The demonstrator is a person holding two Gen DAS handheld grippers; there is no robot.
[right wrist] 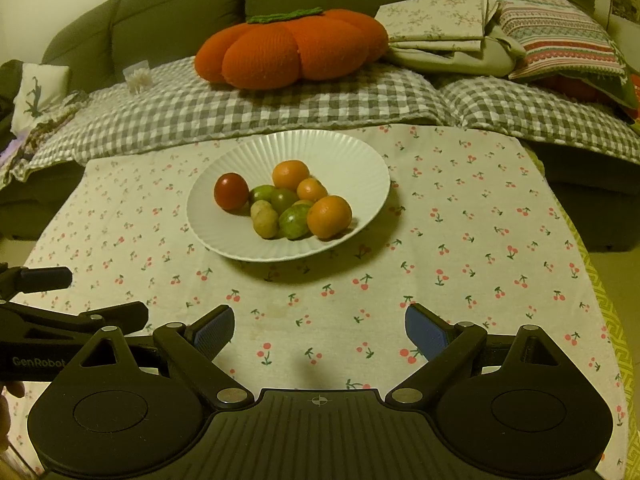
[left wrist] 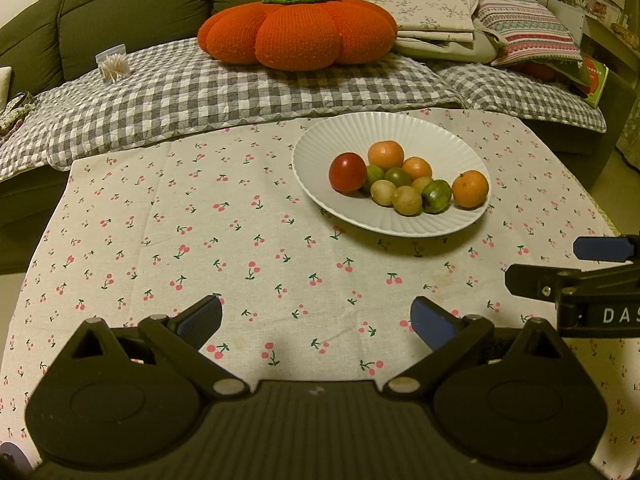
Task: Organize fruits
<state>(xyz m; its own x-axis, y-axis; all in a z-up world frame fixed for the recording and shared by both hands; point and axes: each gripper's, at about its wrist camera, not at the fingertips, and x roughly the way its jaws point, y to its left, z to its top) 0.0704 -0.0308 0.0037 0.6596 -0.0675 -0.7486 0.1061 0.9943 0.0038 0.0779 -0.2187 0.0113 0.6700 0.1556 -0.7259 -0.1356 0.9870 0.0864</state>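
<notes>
nine or so small fruits sit piled in one white plate with ridged sides. the plate rests on a cloth with little cherries printed on it, toward the far side of the table. in the plate, a red tomato lies on the left. three orange fruits are there: one at the far side, a smaller one just beside it, and a big one on the right near the rim. green fruits and dull yellow-brown ones sit packed in the middle, touching each other. some of them hide behind others, so the count is not sure.

both grippers hover over the near part of the cloth, well apart from the plate. the left gripper has its blue pads spread wide and nothing is between them. the right gripper is spread wide too and holds nothing. nothing stands between the grippers and the plate.

past the table is a green sofa with a grey checked blanket. a big orange pumpkin cushion lies on the blanket. folded cloths and a striped pillow are piled to its right. a small clear box of white sticks stands at the left; the sticks are too small to make out.
</notes>
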